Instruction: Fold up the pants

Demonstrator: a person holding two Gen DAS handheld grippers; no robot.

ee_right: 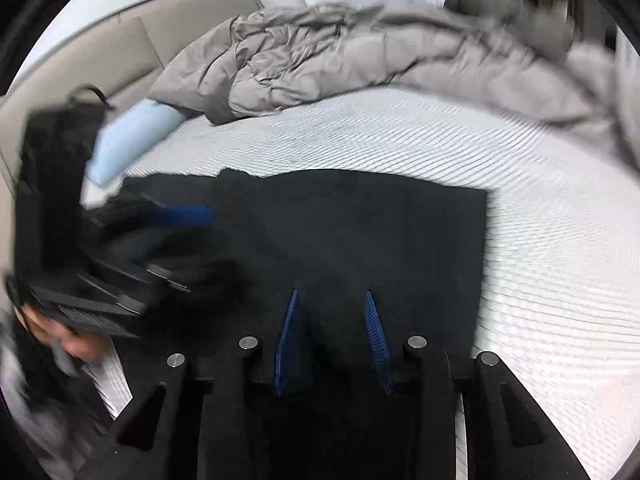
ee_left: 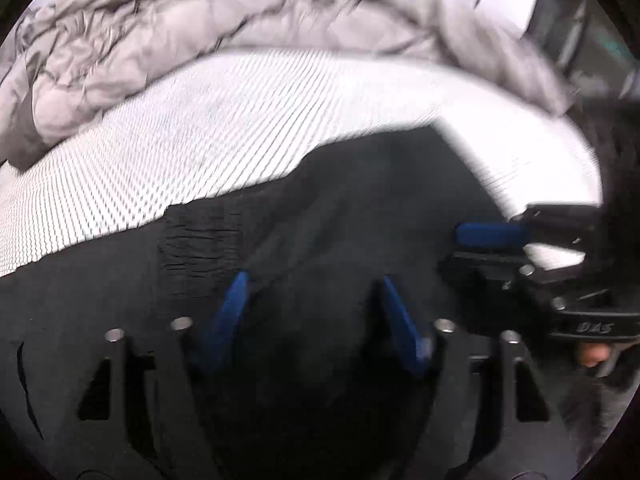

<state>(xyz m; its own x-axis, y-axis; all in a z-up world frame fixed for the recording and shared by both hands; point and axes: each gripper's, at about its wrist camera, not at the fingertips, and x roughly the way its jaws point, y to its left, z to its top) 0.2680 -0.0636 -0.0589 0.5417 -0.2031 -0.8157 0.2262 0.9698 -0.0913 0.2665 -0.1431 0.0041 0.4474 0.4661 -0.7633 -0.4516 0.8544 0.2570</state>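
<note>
Left wrist cam: pretty blurry, but the black pants [ee_left: 328,208] are lying on the white mattress [ee_left: 240,112], with a grey duvet [ee_left: 200,28] bunched up behind. Left gripper [ee_left: 316,280] has its blue fingers [ee_left: 228,316] spread wide over the fabric, nothing between them. Right gripper [ee_left: 492,240] pokes in from the right side.

Right wrist cam: pants [ee_right: 360,220] look folded into a flat dark slab on the mattress [ee_right: 540,240]. Right gripper [ee_right: 332,296] is spread too, over the near edge. Left gripper [ee_right: 180,216] is over the left end, too smeared to tell. Light blue pillow [ee_right: 124,140] by the duvet [ee_right: 360,56].
</note>
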